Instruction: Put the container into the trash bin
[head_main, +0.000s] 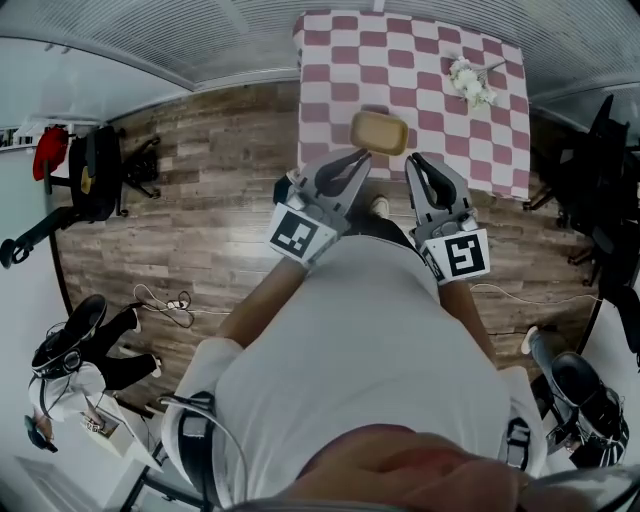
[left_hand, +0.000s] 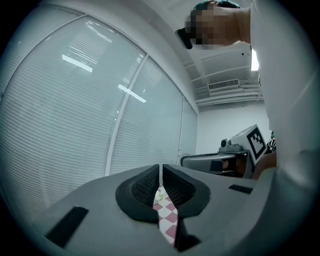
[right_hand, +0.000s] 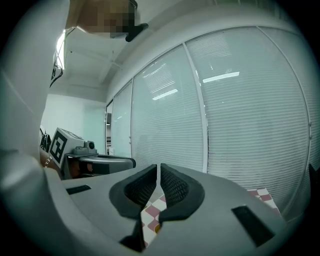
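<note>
Head view: container (head_main: 378, 132), tan and shallow, sits on the checkered worktop (head_main: 330, 70), at the worktop's near edge. White flower bunch (head_main: 470, 82) is at the worktop's far right. Left hand-held gripper (head_main: 360, 157) and right hand-held gripper (head_main: 414, 162) are both at the worktop's near edge, tips pointing at it. Can't tell if the left tip touches the container.

Left gripper view: jaws together, only a thin slit, nothing in them. Worktop checks show through the slit.

Right gripper view: jaws pressed together, empty. Worktop checks below them, blinds (right_hand: 240, 110) beyond the worktop.
</note>
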